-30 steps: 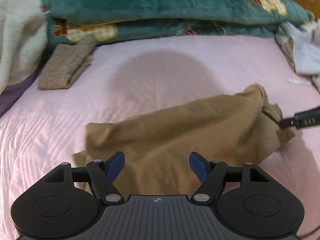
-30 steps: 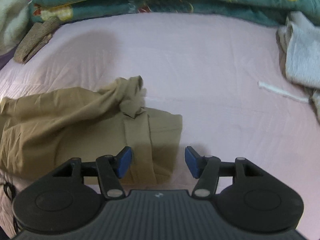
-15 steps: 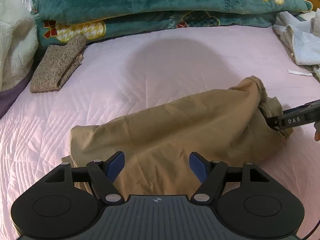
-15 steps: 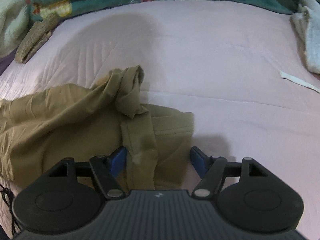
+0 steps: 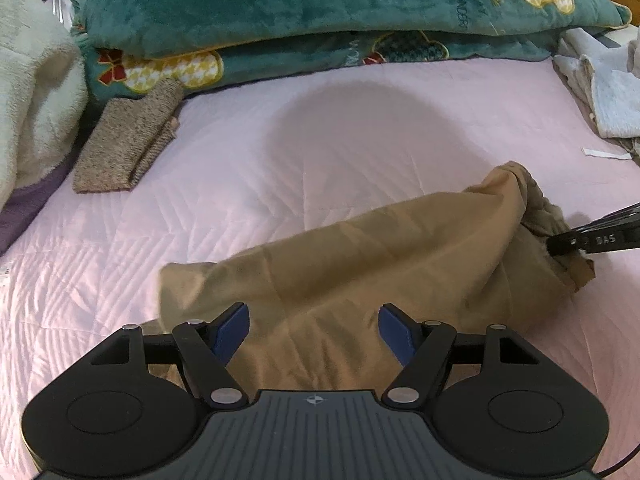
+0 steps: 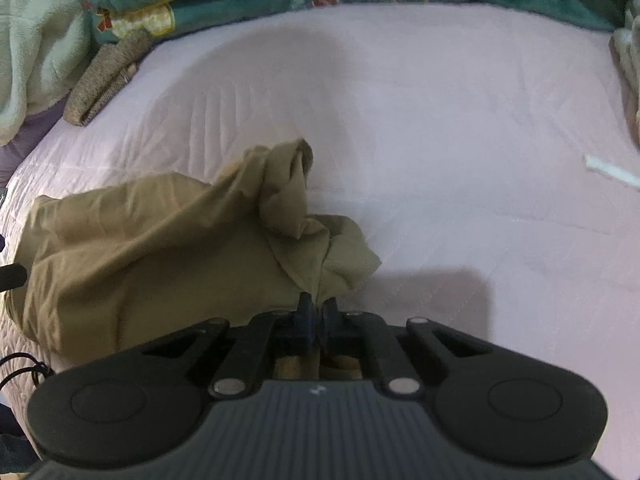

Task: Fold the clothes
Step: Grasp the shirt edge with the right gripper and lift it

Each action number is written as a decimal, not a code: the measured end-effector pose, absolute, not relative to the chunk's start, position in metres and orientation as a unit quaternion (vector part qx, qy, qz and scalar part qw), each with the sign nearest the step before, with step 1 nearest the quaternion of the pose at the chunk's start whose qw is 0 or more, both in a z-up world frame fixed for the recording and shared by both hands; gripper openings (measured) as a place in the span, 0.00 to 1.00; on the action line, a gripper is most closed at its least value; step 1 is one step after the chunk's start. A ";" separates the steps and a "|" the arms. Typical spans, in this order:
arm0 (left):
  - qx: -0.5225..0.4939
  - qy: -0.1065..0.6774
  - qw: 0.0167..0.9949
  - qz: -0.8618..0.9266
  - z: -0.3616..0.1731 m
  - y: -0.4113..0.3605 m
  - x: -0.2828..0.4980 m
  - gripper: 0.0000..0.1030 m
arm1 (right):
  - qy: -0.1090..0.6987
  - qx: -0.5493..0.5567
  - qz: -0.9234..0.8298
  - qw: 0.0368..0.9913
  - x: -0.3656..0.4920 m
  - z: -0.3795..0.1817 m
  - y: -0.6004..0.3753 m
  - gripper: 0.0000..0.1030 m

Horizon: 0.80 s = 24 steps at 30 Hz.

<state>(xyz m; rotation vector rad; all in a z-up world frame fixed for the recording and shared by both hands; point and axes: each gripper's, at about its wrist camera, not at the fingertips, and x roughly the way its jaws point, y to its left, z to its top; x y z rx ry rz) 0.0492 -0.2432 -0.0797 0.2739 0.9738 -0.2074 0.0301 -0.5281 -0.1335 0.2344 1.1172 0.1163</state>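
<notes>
A tan garment (image 5: pixel 360 264) lies crumpled across the pink quilted bed (image 5: pixel 360 140). My left gripper (image 5: pixel 314 330) hovers open over its near left part, blue pads wide apart with cloth below them and nothing pinched. At the garment's right end my right gripper (image 6: pixel 316 312) is shut on a fold of the tan garment (image 6: pixel 160 240), the cloth bunched up just ahead of its fingers. That same gripper shows in the left wrist view as a black fingertip (image 5: pixel 568 242) pressed into the garment's bunched right end.
A green patterned blanket (image 5: pixel 320 12) is piled along the far side. A folded speckled brown knit (image 5: pixel 128 140) lies at the far left beside a pale fleece (image 5: pixel 32 100). Light grey clothes (image 5: pixel 608 92) and a white strip (image 5: pixel 604 154) sit at the right.
My right gripper went from open over the garment's right end to shut on a fold there, and the cloth bunched up. The left gripper stayed open in about the same place.
</notes>
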 end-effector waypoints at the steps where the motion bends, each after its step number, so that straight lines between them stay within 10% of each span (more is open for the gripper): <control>1: 0.130 0.465 0.870 -0.097 -0.076 -0.241 0.047 0.71 | 0.525 0.108 0.053 0.843 0.029 -0.127 -0.528 0.05; 24: 0.032 0.484 0.872 -0.067 0.019 -0.093 -0.020 0.73 | 0.426 0.009 0.103 0.899 0.036 0.005 -0.357 0.04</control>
